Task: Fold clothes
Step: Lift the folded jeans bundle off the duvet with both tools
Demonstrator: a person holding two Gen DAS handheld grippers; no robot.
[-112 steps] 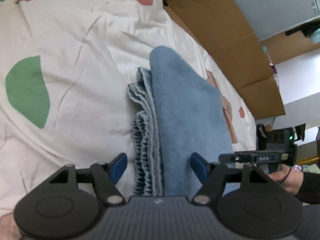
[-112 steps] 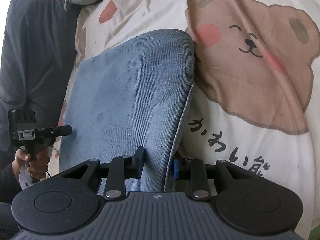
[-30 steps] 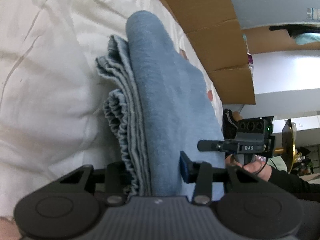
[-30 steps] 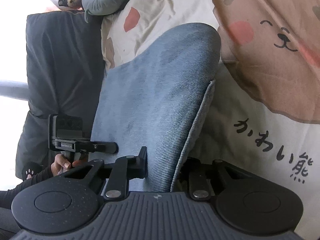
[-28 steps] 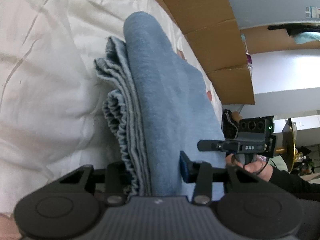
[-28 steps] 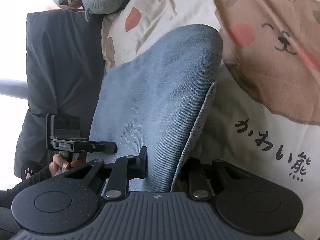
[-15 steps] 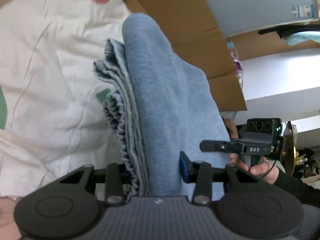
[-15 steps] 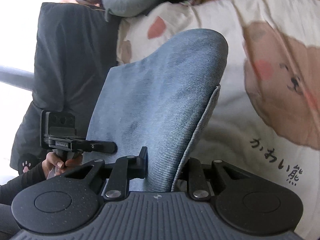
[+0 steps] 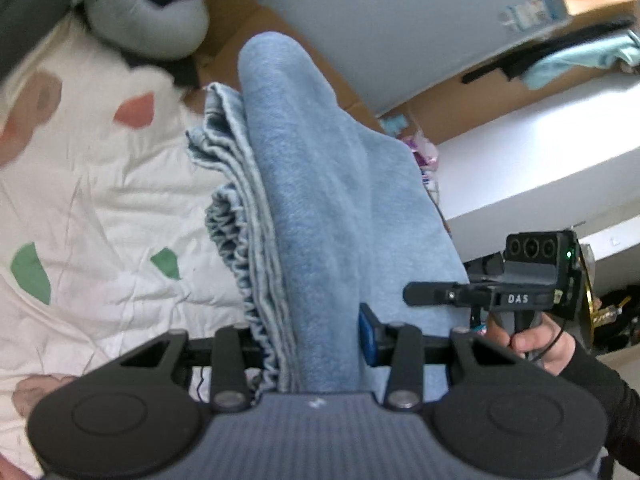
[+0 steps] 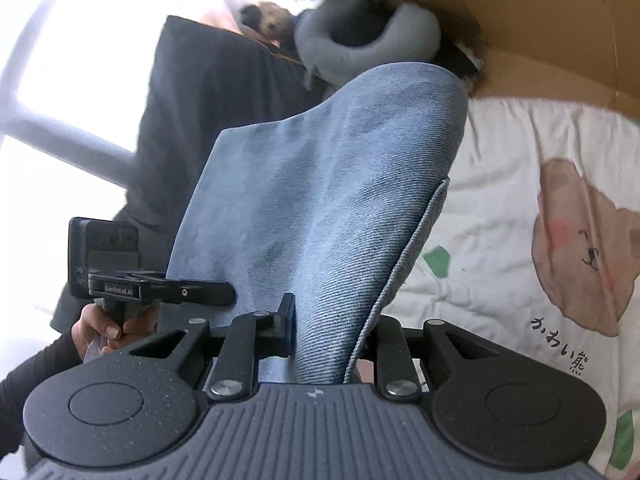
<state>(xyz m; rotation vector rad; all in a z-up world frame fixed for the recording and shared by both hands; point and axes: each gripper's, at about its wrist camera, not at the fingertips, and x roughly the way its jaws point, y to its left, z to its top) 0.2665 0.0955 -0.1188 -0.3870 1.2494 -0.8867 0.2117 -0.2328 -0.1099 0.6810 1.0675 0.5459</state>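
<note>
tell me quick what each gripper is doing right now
Left gripper: shut on the folded jeans.
Right gripper: shut on the same jeans.

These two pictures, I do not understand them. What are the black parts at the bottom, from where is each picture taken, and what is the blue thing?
No robot arm is here. A person holds a hand tool with two fingers in each hand, and a wide-angle camera on each tool looks forward along those fingers. The black shapes at the bottom are the tool's own body.

One picture comes from the left gripper, the other from the right gripper. Each view also shows the other tool from the side, held in a hand.

The blue thing is a folded denim garment, probably jeans. Both grippers are closed on its near end, one at each side. Whether it hangs free of the bed is hard to tell.

Beneath lies a white bedsheet printed with a cartoon bear. Behind are a grey neck pillow and cardboard.
</note>
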